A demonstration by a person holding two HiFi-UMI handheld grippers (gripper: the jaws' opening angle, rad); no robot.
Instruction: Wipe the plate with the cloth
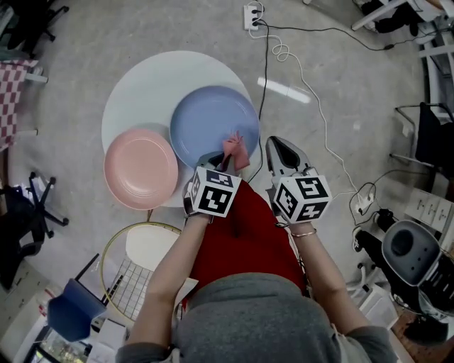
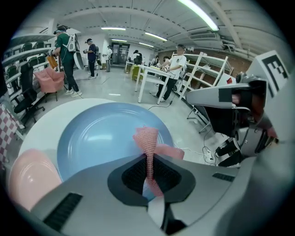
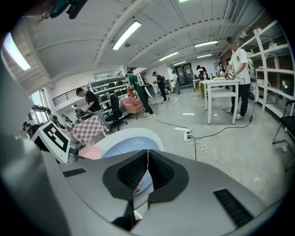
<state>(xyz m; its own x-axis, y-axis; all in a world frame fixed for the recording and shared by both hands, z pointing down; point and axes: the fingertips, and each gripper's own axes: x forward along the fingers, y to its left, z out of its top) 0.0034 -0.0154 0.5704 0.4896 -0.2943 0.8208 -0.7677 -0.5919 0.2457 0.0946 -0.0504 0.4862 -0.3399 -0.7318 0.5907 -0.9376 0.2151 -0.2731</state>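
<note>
A blue plate [image 1: 209,122] lies on the round white table [image 1: 135,88], with a pink plate [image 1: 140,168] at its near left. My left gripper [image 1: 216,164] is shut on a pink cloth [image 1: 235,150] that hangs over the blue plate's near right rim. In the left gripper view the cloth [image 2: 148,146] rises from between the closed jaws above the blue plate [image 2: 99,140]. My right gripper [image 1: 281,153] is shut and empty, held to the right of the table, off its edge. The blue plate [image 3: 131,139] shows ahead-left in the right gripper view.
Cables and a power strip [image 1: 252,15] run over the floor beyond the table. A wire basket stool [image 1: 135,266] stands at lower left, office chairs [image 1: 25,213] at the left, a grey machine [image 1: 415,255] at the right. People stand far off in the room.
</note>
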